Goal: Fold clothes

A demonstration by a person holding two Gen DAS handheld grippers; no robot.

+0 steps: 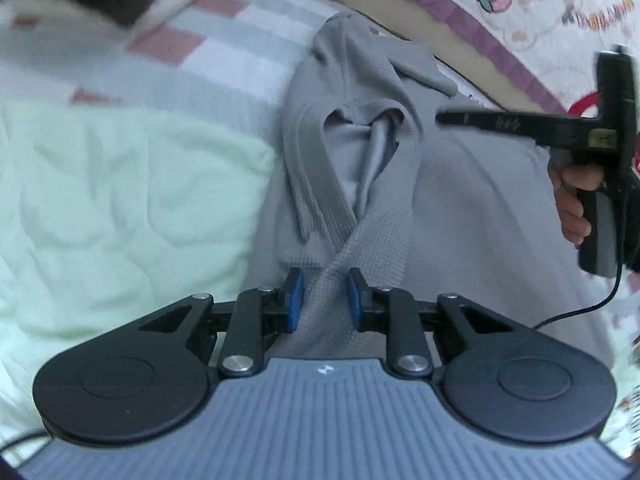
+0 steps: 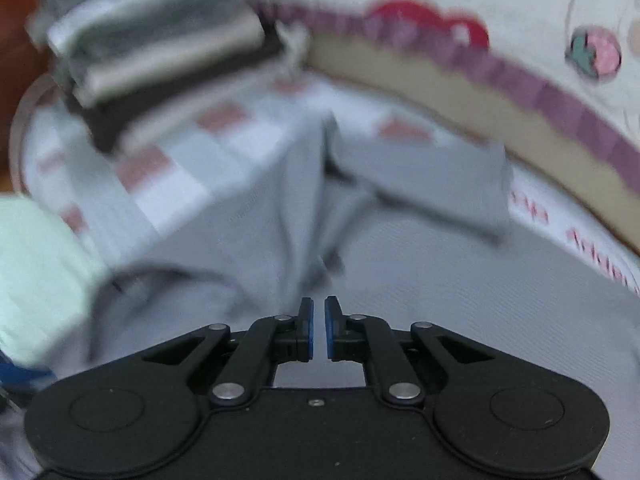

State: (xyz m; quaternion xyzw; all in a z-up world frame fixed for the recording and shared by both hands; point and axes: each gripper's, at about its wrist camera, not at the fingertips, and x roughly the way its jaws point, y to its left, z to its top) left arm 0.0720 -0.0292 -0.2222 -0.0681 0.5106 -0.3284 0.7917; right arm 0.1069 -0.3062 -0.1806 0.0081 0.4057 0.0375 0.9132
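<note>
Left wrist view: grey knit garment lying rumpled on the bedding, its ribbed band between the pads of the left gripper.
Jaws stand partly open around the band, pads near it, with no firm pinch evident. The knit looks soft, light and limp; the thicker ribbed edge seems the surest hold. The right gripper, nearly closed, holds nothing above the cloth beside a checked sheet.
</note>
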